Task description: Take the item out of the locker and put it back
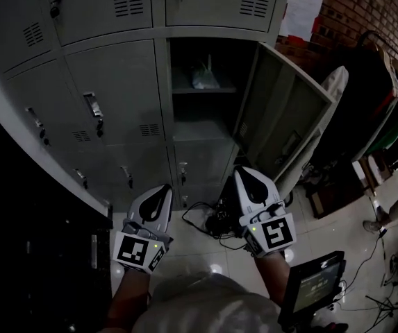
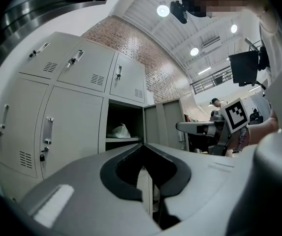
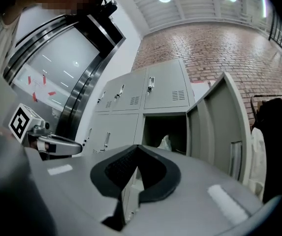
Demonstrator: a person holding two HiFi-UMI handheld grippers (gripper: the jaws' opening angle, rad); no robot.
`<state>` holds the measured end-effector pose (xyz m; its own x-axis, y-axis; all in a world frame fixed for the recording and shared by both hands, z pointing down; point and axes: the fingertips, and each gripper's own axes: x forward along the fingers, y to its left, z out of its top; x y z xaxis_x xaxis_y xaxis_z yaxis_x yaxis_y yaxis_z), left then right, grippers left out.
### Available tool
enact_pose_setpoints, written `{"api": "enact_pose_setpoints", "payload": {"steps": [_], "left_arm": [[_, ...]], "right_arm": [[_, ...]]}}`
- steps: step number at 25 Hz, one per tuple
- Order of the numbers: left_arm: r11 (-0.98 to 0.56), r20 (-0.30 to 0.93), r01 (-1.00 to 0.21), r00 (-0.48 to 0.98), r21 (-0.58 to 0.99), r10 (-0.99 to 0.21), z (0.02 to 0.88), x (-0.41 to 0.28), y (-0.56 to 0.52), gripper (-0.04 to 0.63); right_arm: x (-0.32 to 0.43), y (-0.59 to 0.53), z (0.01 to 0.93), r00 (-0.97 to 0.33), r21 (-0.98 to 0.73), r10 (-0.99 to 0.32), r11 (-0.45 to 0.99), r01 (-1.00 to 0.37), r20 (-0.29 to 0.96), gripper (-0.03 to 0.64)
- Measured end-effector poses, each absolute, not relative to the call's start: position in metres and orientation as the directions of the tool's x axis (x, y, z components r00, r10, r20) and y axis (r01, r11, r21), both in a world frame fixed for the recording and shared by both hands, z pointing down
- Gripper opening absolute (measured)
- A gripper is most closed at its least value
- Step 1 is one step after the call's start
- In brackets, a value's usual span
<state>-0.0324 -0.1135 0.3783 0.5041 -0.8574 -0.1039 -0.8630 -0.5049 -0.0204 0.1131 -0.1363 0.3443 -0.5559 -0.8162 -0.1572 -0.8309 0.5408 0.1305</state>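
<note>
Head view: left gripper [image 1: 162, 191] and right gripper [image 1: 246, 175] jaws clenched, empty, well short of open grey metal locker [image 1: 282, 116]. Likely reach step; next I open jaws for white crumpled bag [image 1: 203, 78] on shelf [image 1: 183, 89].

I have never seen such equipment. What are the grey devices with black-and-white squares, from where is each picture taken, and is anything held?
There is no robot: a person holds a two-jaw gripper in each hand. The head view looks down from the person's head at the left gripper and right gripper, both facing grey lockers. The other two views come from cameras riding on each gripper, looking along its jaws. One locker door stands open; a pale bag lies on the shelf inside. Both grippers have their jaws together and hold nothing. The squared cubes are parts of the grippers.
</note>
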Motion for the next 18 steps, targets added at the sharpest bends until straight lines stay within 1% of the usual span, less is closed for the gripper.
{"api": "enact_pose_setpoints", "payload": {"steps": [5,11,18], "left_arm": [[-0.507,-0.115,-0.862,0.505,-0.014,-0.855,0.368,-0.043,-0.098,0.005],[-0.501,-0.117,-0.865,0.5,-0.024,-0.858,0.368,-0.053,-0.092,0.005],[-0.512,-0.113,-0.858,0.512,-0.028,-0.852,0.371,-0.051,-0.086,0.005]], "right_arm": [[0.101,-0.111,0.335,-0.57,0.137,-0.804,0.553,-0.822,-0.169,0.0],[0.069,-0.094,0.356,-0.611,0.143,-0.783,0.595,-0.791,-0.119,0.0],[0.058,-0.085,0.355,-0.624,0.14,-0.772,0.609,-0.781,-0.119,0.0]]}}
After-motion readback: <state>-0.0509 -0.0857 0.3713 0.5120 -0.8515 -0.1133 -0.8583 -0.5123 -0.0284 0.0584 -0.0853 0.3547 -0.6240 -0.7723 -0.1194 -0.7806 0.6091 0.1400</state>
